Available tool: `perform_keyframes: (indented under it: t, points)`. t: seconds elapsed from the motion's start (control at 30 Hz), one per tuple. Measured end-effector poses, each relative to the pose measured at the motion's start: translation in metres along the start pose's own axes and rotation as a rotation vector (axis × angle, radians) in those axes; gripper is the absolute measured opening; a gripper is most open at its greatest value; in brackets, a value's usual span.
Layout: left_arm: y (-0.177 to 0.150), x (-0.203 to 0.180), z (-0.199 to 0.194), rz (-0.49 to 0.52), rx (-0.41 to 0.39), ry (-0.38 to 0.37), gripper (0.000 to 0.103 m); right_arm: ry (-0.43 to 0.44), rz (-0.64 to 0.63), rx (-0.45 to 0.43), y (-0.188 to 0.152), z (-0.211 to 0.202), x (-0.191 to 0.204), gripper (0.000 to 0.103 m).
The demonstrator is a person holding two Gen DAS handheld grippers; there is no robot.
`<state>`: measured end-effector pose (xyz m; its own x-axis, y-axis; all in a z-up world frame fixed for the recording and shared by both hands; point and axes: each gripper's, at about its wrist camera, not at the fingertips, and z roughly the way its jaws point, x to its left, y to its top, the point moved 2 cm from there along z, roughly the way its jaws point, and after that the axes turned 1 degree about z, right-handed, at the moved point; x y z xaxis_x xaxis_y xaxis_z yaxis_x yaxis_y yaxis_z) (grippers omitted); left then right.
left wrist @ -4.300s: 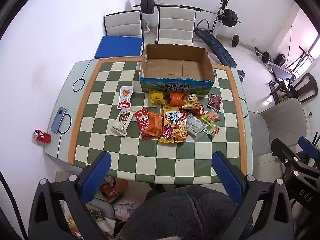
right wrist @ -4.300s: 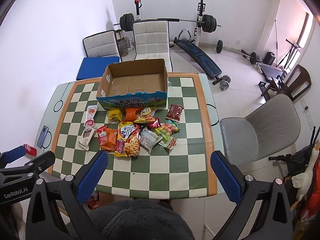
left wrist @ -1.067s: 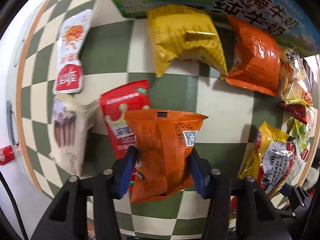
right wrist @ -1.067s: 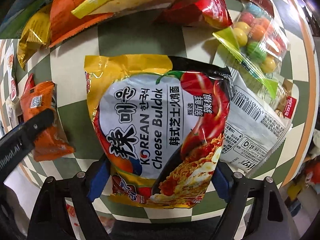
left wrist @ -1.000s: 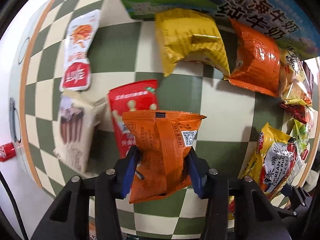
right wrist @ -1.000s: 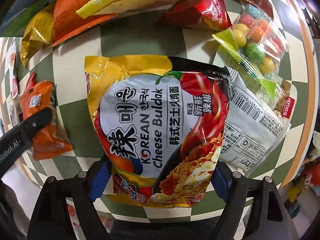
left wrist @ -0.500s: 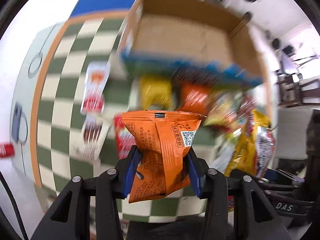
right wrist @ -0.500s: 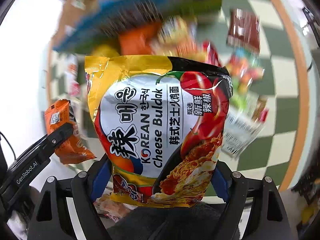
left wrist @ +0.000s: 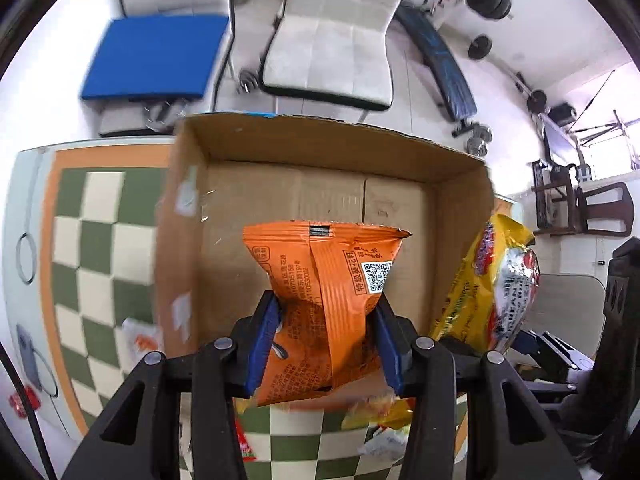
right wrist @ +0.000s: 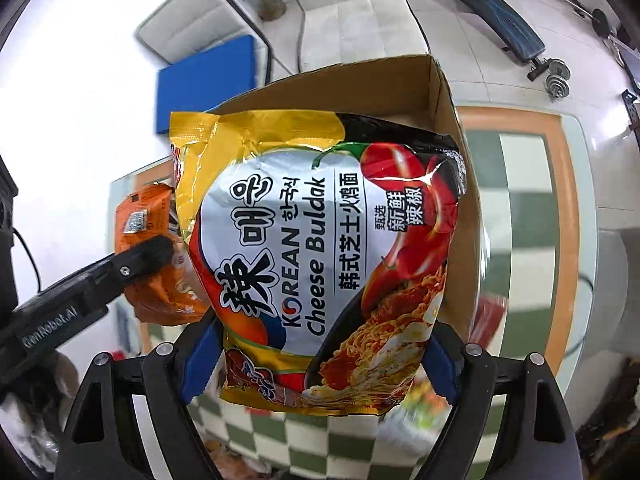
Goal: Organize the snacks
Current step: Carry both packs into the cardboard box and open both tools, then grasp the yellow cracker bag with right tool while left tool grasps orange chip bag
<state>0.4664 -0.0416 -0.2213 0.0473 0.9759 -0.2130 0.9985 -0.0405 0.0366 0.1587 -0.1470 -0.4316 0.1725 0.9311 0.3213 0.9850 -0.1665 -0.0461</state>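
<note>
- Above the open brown cardboard box (left wrist: 320, 200), the left wrist view shows the bare box floor, the green-and-cream checkered table (left wrist: 100, 240) to its left with a red drink can (left wrist: 24, 398) near the edge, and two white padded chairs (left wrist: 332, 28) beyond.
- From the right wrist view that box floor is almost wholly hidden behind the large yellow-and-silver Korean Cheese Buldak noodle packet (right wrist: 320, 264); only the box's right wall (right wrist: 444, 92) shows. This view alone shows the other tool from the side.
- Left gripper (left wrist: 324, 344): blue pads pressed into both sides of the crinkled orange foil snack packet (left wrist: 324, 292), clamped tight, the packet upright over the near part of the box.
- Right gripper (right wrist: 320, 364): jaws spread wide yet gripping the noodle packet's lower edges, the packet held at the box's right side.
- Compared with a second ago, both packets are off the table and up over the box; the remaining snacks lie blurred below.
</note>
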Motion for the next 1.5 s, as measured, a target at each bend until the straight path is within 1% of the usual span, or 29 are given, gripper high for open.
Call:
perform_keyframes:
  t: [0.07, 0.13, 0.17, 0.2, 0.27, 0.3, 0.33, 0.47, 0.53, 0.6, 0.63, 0.67, 0.7, 0.73, 0.8, 0.87, 0.93, 1.0, 1.03, 1.1, 1.13, 1.2, 1.3, 1.37, 1.4, 1.5]
  points:
    - [0.016, -0.002, 0.022, 0.002, 0.040, -0.007, 0.043, -0.026, -0.002, 0.030, 0.013, 0.025, -0.001, 0.088]
    - [0.028, -0.005, 0.040, 0.000, 0.071, -0.014, 0.043, -0.042, 0.004, 0.060, 0.017, 0.045, -0.001, 0.088]
    - [0.033, -0.006, 0.048, -0.001, 0.089, -0.010, 0.043, -0.052, 0.004, 0.080, 0.026, 0.049, 0.003, 0.088]
    - [0.035, -0.009, 0.052, -0.001, 0.097, -0.009, 0.043, -0.058, 0.007, 0.094, 0.024, 0.059, 0.002, 0.088]
    - [0.042, -0.011, 0.065, 0.011, 0.120, -0.010, 0.043, -0.075, 0.014, 0.118, 0.022, 0.066, 0.004, 0.088]
    - [0.044, -0.014, 0.068, 0.015, 0.125, -0.002, 0.043, -0.089, 0.014, 0.129, 0.028, 0.063, 0.004, 0.088]
    - [0.050, -0.013, 0.076, 0.024, 0.132, 0.003, 0.043, -0.100, 0.013, 0.138, 0.023, 0.067, 0.008, 0.088]
    - [0.052, -0.019, 0.086, 0.036, 0.159, 0.019, 0.045, -0.128, 0.014, 0.163, -0.006, 0.081, 0.006, 0.088]
    - [0.054, -0.020, 0.090, 0.037, 0.168, 0.023, 0.045, -0.148, 0.003, 0.163, -0.004, 0.086, 0.003, 0.088]
    - [0.053, -0.022, 0.089, 0.042, 0.172, 0.023, 0.046, -0.151, -0.009, 0.168, -0.001, 0.086, 0.007, 0.089]
    - [0.051, -0.023, 0.088, 0.041, 0.178, 0.025, 0.051, -0.152, -0.008, 0.174, -0.005, 0.080, 0.019, 0.090]
    - [0.051, -0.023, 0.088, 0.036, 0.179, 0.022, 0.056, -0.157, -0.004, 0.181, -0.004, 0.080, 0.020, 0.093]
    - [0.053, -0.024, 0.087, 0.038, 0.176, 0.022, 0.072, -0.164, -0.002, 0.177, -0.006, 0.078, 0.021, 0.094]
    - [0.056, -0.023, 0.088, 0.042, 0.172, 0.026, 0.082, -0.176, -0.005, 0.168, -0.007, 0.076, 0.022, 0.094]
    - [0.056, -0.023, 0.081, 0.043, 0.147, 0.044, 0.083, -0.198, -0.009, 0.148, -0.006, 0.071, 0.019, 0.095]
    - [0.054, -0.023, 0.071, 0.048, 0.121, 0.046, 0.083, -0.190, -0.008, 0.145, -0.005, 0.066, 0.016, 0.095]
    - [0.050, -0.024, 0.059, 0.050, 0.100, 0.035, 0.083, -0.183, -0.005, 0.137, -0.011, 0.061, 0.019, 0.096]
    - [0.046, -0.024, 0.049, 0.057, 0.082, 0.034, 0.084, -0.175, -0.005, 0.127, -0.023, 0.042, 0.026, 0.096]
    - [0.041, -0.026, 0.041, 0.070, 0.064, 0.029, 0.085, -0.171, -0.003, 0.122, -0.030, 0.036, 0.041, 0.096]
    - [0.035, -0.027, 0.029, 0.081, 0.040, 0.035, 0.088, -0.155, -0.005, 0.109, -0.036, 0.024, 0.045, 0.096]
    - [0.028, -0.027, 0.020, 0.090, 0.018, 0.033, 0.088, -0.149, -0.002, 0.103, -0.043, 0.013, 0.059, 0.096]
    - [0.016, -0.027, 0.006, 0.101, -0.016, 0.035, 0.088, -0.130, -0.008, 0.088, -0.053, 0.000, 0.065, 0.097]
    - [-0.010, -0.024, -0.019, 0.104, -0.088, 0.057, 0.088, -0.105, -0.011, 0.063, -0.071, -0.021, 0.078, 0.097]
    - [-0.035, -0.019, -0.036, 0.093, -0.137, 0.074, 0.088, -0.086, -0.007, 0.041, -0.089, -0.034, 0.080, 0.097]
    - [-0.044, -0.017, -0.040, 0.090, -0.149, 0.077, 0.088, -0.080, -0.004, 0.034, -0.096, -0.037, 0.080, 0.097]
    - [-0.085, -0.005, -0.049, 0.083, -0.179, 0.114, 0.088, -0.051, 0.011, 0.011, -0.129, -0.048, 0.081, 0.097]
